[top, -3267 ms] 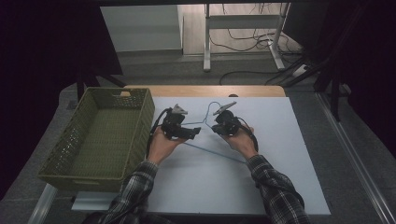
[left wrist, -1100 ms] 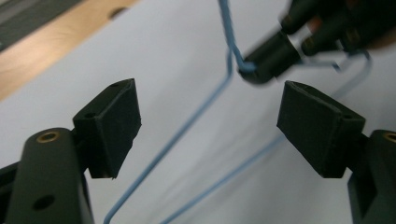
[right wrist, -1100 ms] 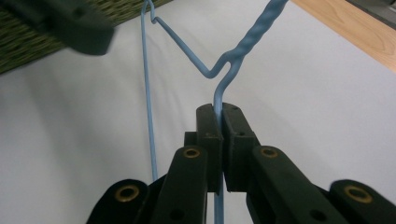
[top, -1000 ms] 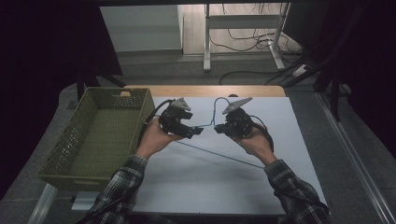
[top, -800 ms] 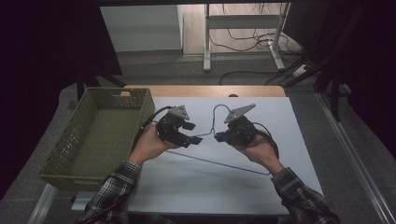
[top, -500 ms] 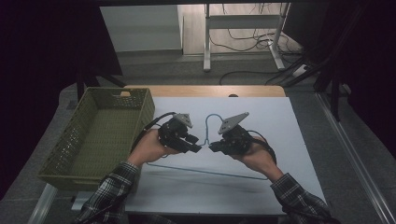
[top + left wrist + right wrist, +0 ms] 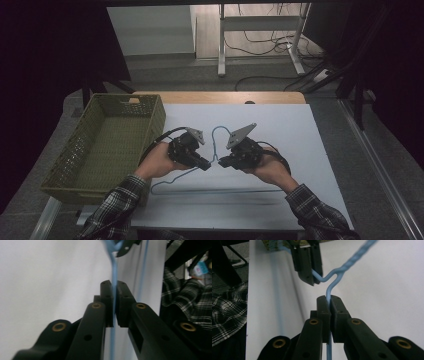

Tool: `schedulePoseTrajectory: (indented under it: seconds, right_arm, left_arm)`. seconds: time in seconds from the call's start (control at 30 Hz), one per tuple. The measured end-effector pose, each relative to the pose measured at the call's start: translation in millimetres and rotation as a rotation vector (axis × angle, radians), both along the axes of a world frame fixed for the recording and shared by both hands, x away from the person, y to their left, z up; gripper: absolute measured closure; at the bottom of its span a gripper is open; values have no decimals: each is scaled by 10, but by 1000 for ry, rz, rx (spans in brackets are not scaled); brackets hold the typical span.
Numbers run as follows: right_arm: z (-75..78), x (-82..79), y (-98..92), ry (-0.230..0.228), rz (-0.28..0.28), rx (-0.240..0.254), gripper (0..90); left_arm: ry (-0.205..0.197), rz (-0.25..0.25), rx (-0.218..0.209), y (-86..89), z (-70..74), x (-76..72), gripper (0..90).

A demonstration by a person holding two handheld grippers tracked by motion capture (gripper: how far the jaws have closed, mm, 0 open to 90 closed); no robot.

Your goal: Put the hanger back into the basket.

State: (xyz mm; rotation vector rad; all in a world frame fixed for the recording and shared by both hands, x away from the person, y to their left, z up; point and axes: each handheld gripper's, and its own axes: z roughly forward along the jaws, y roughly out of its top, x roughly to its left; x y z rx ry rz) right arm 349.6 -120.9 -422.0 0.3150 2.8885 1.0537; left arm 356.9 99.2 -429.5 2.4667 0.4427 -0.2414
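Note:
A light blue wire hanger [image 7: 215, 190] is held over the white table top [image 7: 310, 140], hook [image 7: 218, 131] pointing away from me. My left gripper [image 7: 206, 166] is shut on the hanger's left shoulder wire just beside the neck; its jaws have just been closing onto that wire [image 7: 114, 267]. In the left gripper view the pads [image 7: 107, 290] pinch the wire. My right gripper [image 7: 223, 162] is shut on the right shoulder wire [image 7: 342, 270], tips almost meeting the left gripper [image 7: 310, 277] at the twisted neck.
A green woven basket [image 7: 155, 120] stands on the table's left, with nothing showing inside it. A strip of wooden table [image 7: 220, 97] lies behind the white top. On the floor beyond are a metal frame [image 7: 260, 37] and cables.
Both hands have drawn toward me and closer together, bringing the hanger along. The left jaws have shut on the shoulder wire; the right stayed shut on it.

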Motion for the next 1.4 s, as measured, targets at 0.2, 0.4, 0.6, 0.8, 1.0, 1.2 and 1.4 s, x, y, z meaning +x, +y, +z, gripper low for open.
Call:
schedulePoseTrajectory:
  seconds: [0.2, 0.4, 0.6, 0.8, 1.0, 1.2, 1.4]
  right_arm:
    - [1, 20, -30, 12, -5, 20, 821]
    - [212, -14, -267, -48, -119, 107, 642]
    - [363, -105, -539, -39, -213, 183, 445]
    - [320, -183, -697, -19, -274, 197, 280]
    - [197, -269, -856, -24, -338, 191, 135]
    - [104, -347, -961, 0, -376, 207, 64]
    - [-9, -408, -1089, 37, -407, 227, 45]
  left_arm:
    - [25, 25, -64, 66, 15, -14, 872]
    - [38, 114, -129, 158, 132, -31, 872]
    - [24, 176, -164, 276, 255, -30, 872]
    - [-10, 256, -176, 448, 437, -49, 872]
    - [-62, 329, -194, 701, 635, -81, 871]
    - [-135, 398, -188, 1028, 855, -131, 871]
    - [-205, 501, -180, 1470, 969, -160, 871]
